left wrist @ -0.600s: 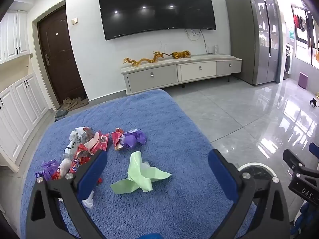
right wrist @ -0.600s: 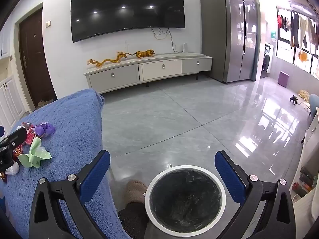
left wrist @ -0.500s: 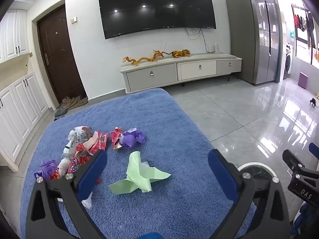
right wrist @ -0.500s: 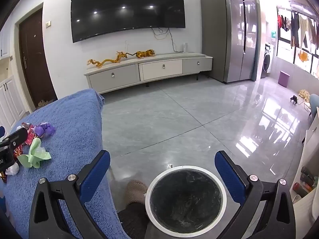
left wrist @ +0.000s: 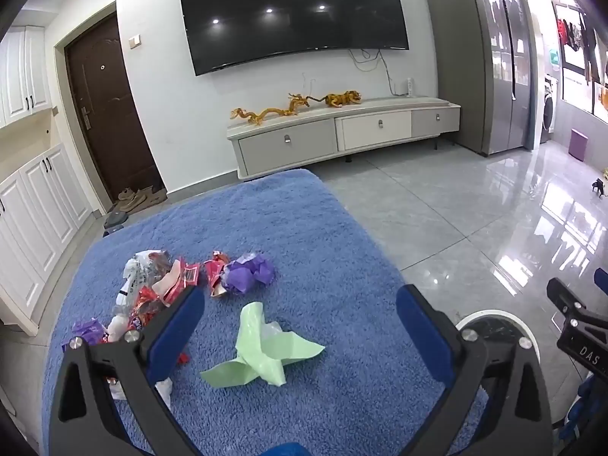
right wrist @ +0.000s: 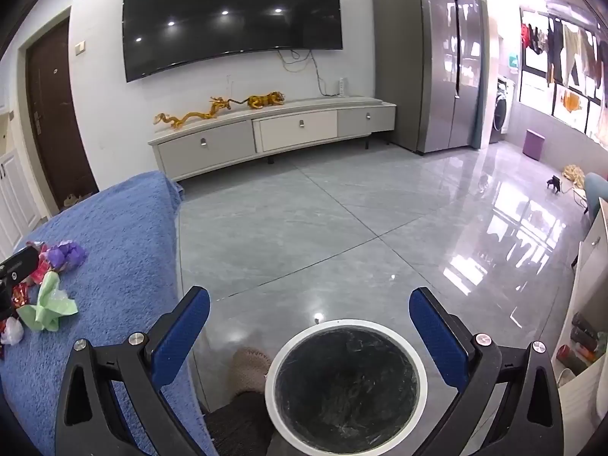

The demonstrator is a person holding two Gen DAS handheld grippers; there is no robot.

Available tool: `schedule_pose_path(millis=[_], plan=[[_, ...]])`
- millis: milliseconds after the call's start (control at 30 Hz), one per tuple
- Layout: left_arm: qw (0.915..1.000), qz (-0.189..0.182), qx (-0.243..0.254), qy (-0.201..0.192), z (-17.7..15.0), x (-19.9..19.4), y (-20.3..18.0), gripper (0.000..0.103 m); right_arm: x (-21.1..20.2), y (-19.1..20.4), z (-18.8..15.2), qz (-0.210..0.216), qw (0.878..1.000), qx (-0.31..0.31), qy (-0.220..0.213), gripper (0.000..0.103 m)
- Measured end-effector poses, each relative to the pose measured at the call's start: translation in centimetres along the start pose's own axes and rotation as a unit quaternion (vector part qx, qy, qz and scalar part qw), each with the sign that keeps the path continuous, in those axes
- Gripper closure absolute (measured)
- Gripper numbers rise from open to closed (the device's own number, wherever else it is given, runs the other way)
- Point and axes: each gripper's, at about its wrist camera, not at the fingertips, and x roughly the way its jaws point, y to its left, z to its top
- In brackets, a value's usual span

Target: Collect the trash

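I see crumpled bag [left wrist: 262, 353] on towel-covered table [left wrist: 304, 235], wrapper pile [left wrist: 152, 292] to its left, wrapper ball [left wrist: 249, 275] behind it, trash bin [right wrist: 345, 383] on floor [right wrist: 342, 228] right of table, TV console [right wrist: 273, 133] against far wall.

The left gripper's [left wrist: 300, 326] blue finger [left wrist: 174, 336] covered part of the wrapper pile [left wrist: 152, 292], so the pieces behind it could not be told apart. The trash bin [left wrist: 494, 317] showed only a sliver of white rim behind the other finger. In the right wrist view, the bin's [right wrist: 345, 387] lower rim ran off the bottom edge, and its dark inside was unreadable.
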Motion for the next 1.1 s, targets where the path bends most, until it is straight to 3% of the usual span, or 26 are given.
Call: schedule_pose_path(millis=[533,1100], plan=[[0.9994,-0.032,0.008,0.008,0.0,1.9,0.4,0.001,0.1,-0.3,0.4,-0.042,0.999,-0.001,-0.003,0.000],[0.9973,-0.072,-0.001,-0.013,-0.3,0.8,1.8,0.001,-1.8,0.9,1.7,-0.081,0.996,-0.028,-0.015,0.000]])
